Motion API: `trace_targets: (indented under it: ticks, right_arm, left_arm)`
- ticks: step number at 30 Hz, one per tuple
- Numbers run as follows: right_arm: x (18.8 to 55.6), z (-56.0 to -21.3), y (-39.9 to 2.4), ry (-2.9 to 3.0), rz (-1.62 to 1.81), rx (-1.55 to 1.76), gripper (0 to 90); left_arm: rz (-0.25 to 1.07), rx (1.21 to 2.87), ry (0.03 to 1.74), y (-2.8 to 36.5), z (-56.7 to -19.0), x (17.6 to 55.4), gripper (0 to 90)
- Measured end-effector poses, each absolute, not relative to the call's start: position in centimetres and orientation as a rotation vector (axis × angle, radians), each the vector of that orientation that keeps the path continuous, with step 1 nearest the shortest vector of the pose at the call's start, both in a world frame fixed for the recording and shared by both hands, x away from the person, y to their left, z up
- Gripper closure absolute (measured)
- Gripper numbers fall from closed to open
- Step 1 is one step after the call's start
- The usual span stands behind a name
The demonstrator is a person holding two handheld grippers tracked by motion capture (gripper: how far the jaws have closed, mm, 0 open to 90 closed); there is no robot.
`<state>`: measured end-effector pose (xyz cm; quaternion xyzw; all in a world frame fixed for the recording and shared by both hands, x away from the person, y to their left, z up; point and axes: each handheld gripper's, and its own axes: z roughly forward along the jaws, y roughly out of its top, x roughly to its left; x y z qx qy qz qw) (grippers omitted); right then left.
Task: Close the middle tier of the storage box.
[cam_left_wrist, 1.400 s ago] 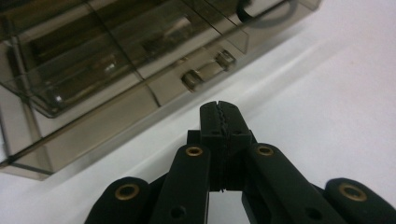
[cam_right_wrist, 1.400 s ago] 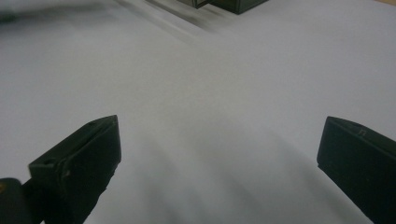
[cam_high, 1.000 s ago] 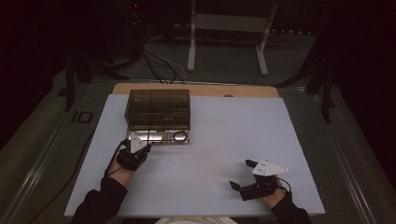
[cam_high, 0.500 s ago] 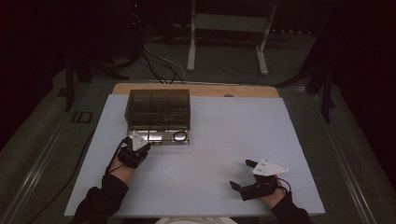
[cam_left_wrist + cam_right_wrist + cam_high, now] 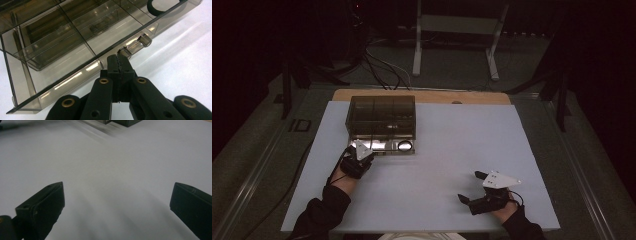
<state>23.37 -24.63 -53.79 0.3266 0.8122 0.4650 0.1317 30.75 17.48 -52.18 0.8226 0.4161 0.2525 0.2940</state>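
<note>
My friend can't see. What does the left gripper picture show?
The left gripper, jaws shut, pinches the clear handle on the front of a smoky see-through plastic box with dividers inside. The box sits on a white table.

One smoky clear drawer box (image 5: 382,117) is sitting on one white bench (image 5: 472,150), showing one drawer handle (image 5: 135,45). Two claws are working there: the left claw (image 5: 358,150) and the right claw (image 5: 472,187).

We see a smoky transparent plastic drawer box (image 5: 382,117) (image 5: 62,32) at our eleven o'clock, its bottom drawer (image 5: 384,146) pulled partly out.
</note>
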Motion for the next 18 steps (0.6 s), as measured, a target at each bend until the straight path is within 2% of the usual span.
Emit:
trace_targets:
  ticks: [18]
  right_arm:
    - [23.41,-53.80,-24.61,2.361,1.353,0.947,0.0]
  left_arm:
    - [0.667,2.193,1.117,17.52,-52.23,31.05,90.0]
